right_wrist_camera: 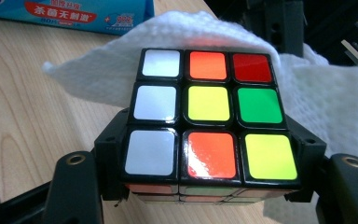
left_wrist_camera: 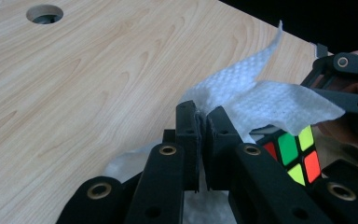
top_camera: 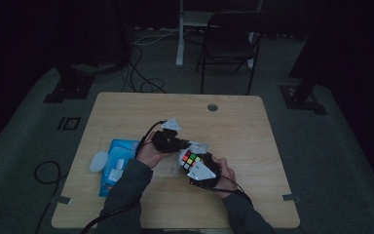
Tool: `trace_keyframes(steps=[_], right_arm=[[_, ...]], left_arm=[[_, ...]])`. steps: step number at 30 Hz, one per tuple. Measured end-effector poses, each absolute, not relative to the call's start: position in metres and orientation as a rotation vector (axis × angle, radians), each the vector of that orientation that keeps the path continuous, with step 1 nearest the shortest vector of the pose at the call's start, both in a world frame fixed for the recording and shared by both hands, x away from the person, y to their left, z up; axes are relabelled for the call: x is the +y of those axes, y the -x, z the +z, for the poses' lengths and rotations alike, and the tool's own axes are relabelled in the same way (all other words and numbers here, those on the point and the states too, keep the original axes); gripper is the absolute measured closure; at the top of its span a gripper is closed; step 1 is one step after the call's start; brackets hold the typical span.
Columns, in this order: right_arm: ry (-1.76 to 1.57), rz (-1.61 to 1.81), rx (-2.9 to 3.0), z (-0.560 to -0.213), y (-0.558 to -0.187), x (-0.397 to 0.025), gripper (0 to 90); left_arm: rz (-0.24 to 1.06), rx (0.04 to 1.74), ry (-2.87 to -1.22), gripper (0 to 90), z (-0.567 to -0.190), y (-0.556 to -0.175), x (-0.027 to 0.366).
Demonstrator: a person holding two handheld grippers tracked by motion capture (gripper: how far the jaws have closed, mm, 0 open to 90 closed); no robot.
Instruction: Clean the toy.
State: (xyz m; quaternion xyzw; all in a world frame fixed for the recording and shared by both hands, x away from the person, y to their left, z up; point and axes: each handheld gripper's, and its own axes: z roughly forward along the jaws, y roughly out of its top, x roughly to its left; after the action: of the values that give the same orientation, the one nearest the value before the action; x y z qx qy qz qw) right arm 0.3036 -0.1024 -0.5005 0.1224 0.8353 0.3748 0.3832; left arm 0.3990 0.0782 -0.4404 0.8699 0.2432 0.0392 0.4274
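Observation:
A scrambled puzzle cube [right_wrist_camera: 209, 116] sits clamped between the jaws of my right gripper [right_wrist_camera: 209, 144], its white, orange, red, yellow and green stickers facing the camera. My left gripper [left_wrist_camera: 201, 122] is shut on a white wet wipe [left_wrist_camera: 261, 98], which drapes over the far side of the cube [left_wrist_camera: 293, 154]. In the high view both grippers meet at mid-table: the left gripper [top_camera: 181, 144] with the wipe [top_camera: 197, 146] touches the cube [top_camera: 191, 159] held by the right gripper [top_camera: 196, 165]. The wipe [right_wrist_camera: 98, 70] spreads behind the cube.
A blue wipe pack [top_camera: 119, 163] lies on the wooden table [top_camera: 233, 126] left of the hands, with a white oval lid [top_camera: 99, 161] beside it. The pack [right_wrist_camera: 74, 11] also lies behind the cube. A cable hole [top_camera: 213, 107] is at the far side. A chair [top_camera: 229, 44] stands beyond.

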Motion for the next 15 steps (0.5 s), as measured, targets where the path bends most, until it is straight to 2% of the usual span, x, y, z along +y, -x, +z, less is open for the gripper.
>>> trace_keyframes(steps=[15], right_arm=[[-0.394, 1.019, 2.131, -0.496, -0.310, -0.113, 33.8]], left_arm=[[0.077, 0.609, -2.179, 86.4, -0.447, -0.394, 0.080]])
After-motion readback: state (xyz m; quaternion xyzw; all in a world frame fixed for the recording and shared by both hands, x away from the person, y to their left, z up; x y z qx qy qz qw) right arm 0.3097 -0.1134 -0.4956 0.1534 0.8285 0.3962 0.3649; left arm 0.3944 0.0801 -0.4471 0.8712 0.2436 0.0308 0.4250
